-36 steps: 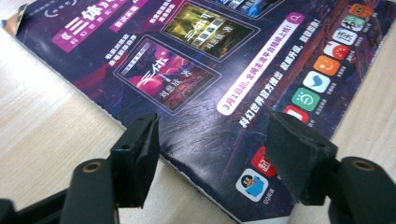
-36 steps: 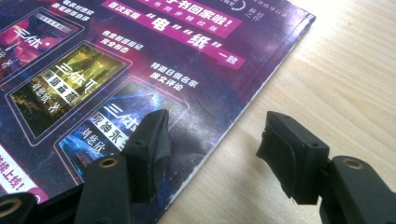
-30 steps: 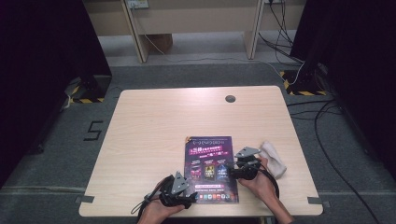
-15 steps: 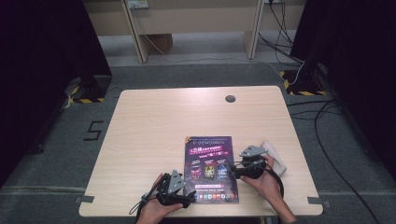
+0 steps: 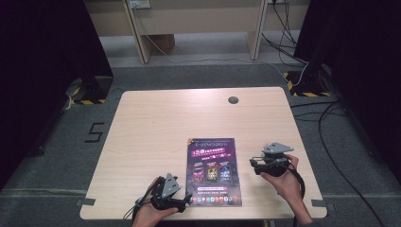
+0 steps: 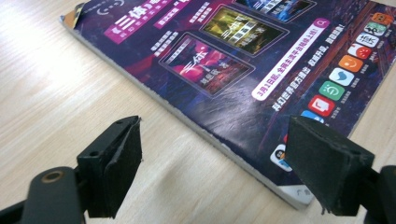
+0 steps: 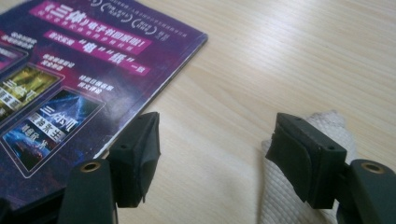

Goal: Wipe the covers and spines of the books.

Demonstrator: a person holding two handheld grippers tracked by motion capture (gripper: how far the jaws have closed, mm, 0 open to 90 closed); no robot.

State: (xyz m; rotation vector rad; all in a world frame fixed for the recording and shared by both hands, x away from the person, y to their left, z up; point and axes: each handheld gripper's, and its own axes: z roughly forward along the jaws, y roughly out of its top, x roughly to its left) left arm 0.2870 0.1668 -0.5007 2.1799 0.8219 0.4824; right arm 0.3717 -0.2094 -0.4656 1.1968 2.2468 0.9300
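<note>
A purple magazine (image 5: 213, 171) lies flat near the table's front edge, cover up. My left gripper (image 5: 188, 201) rests low at its near left corner. In the left gripper view my left gripper (image 6: 212, 140) is open and has just been opening; the magazine (image 6: 243, 70) has its edge running past the gap, and neither pad touches it. My right gripper (image 5: 253, 164) hovers right of the magazine. Seen in the right gripper view, my right gripper (image 7: 217, 126) is open, its jaws having just closed a little over bare wood. A white cloth (image 7: 280, 200) lies behind its right jaw.
The light wooden table (image 5: 156, 123) has a round cable hole (image 5: 233, 100) near its far edge. Cables (image 5: 340, 118) trail over the grey floor to the right. Desk legs stand beyond the table.
My right gripper has moved to the right, off the magazine's right edge, and now covers the white cloth in the high view. My left gripper has stayed at the near left corner.
</note>
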